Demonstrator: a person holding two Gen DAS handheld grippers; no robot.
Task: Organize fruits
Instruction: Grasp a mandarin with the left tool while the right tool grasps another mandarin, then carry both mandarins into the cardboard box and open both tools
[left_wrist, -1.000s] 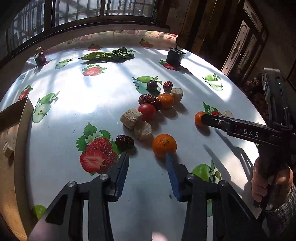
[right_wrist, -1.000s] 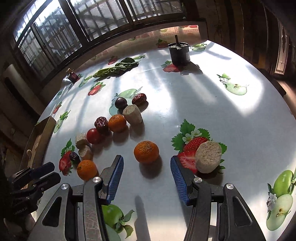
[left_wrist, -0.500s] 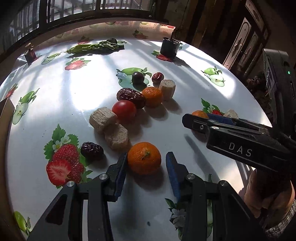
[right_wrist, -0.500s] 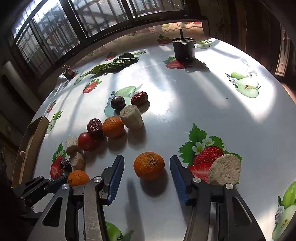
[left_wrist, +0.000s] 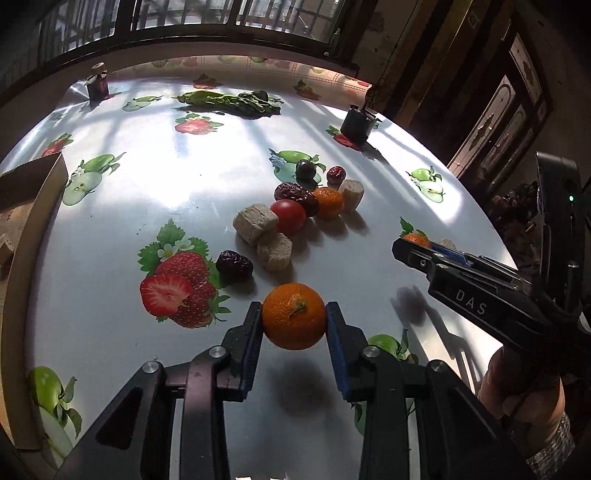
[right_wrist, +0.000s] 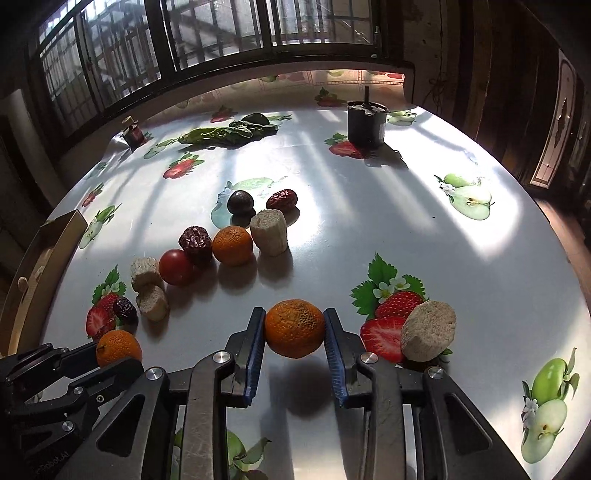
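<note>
Both tools are closed on fruit. The left tool (left_wrist: 293, 319) pinches an orange (left_wrist: 293, 316) between its blue pads, and the shadow lying apart beneath suggests the fruit is already raised off the desk (left_wrist: 155, 173). The right tool (right_wrist: 294, 328) grips a second orange (right_wrist: 294, 328) the same way, its shadow likewise set off below it. A third orange (right_wrist: 232, 245) sits farther out in the loose cluster, between a wrinkled date (right_wrist: 195, 240) and a pale chunk (right_wrist: 269, 232), with a tomato (right_wrist: 175, 266) to the left of the date. Another pale chunk (right_wrist: 428, 335) lies just right of the right tool, close to its outer finger. A cardboard box (left_wrist: 33, 192) stands at the left edge of the desk and looks the likely place for sorted fruit, though what it holds is mostly out of view. To do this step well, keep the squeeze just firm enough that the round skins do not roll out between the pads, and lift straight up before swinging sideways, so the right tool does not knock the chunk beside it. Since the two tools hang close together, I would carry one orange at a time, or keep them well apart on the way across.
</note>
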